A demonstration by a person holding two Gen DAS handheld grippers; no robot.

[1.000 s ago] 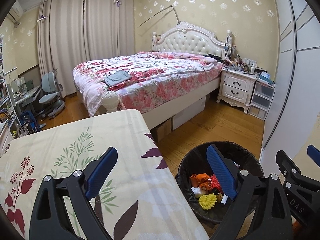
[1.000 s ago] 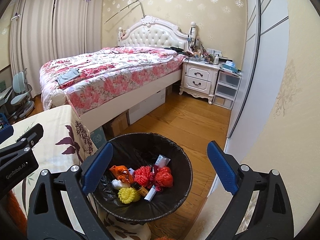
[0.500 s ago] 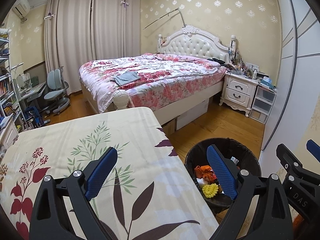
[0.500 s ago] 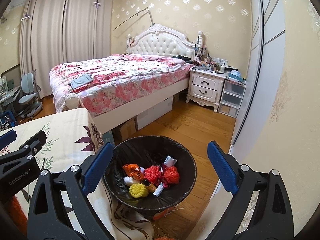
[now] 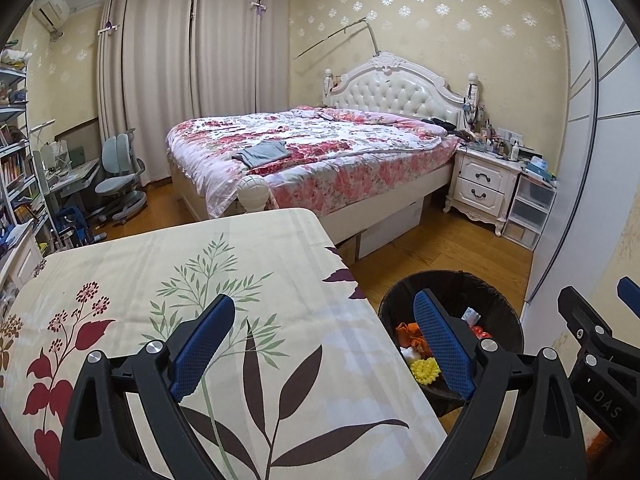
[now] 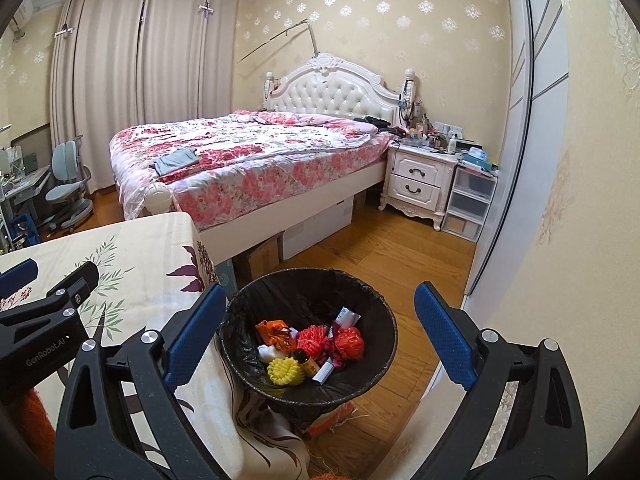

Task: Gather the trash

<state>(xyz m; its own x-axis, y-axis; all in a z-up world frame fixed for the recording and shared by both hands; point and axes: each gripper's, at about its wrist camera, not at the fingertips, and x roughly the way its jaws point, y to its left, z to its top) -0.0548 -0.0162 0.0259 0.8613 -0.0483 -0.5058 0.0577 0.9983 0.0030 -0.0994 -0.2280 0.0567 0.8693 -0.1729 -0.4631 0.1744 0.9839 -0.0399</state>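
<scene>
A black-lined trash bin (image 6: 384,320) stands on the wood floor beside the table. It holds red mesh balls (image 6: 348,340), a yellow foam net (image 6: 285,371), an orange wrapper (image 6: 272,330), a small bottle and paper scraps. The bin also shows in the left wrist view (image 5: 500,304). My right gripper (image 6: 320,336) is open and empty, held above the bin. My left gripper (image 5: 324,344) is open and empty, above the right edge of the table with the leaf-print cloth (image 5: 200,280).
A bed with a floral cover (image 5: 312,156) stands behind the table. A white nightstand (image 6: 418,184) and plastic drawers (image 6: 468,200) stand by the wardrobe door (image 6: 516,160). A desk chair (image 5: 116,184) and shelves are at the left. Boxes lie under the bed.
Both grippers have pulled back and risen. The bin looks smaller and farther, and more of the table cloth shows in the left wrist view. Both stay open and empty.
</scene>
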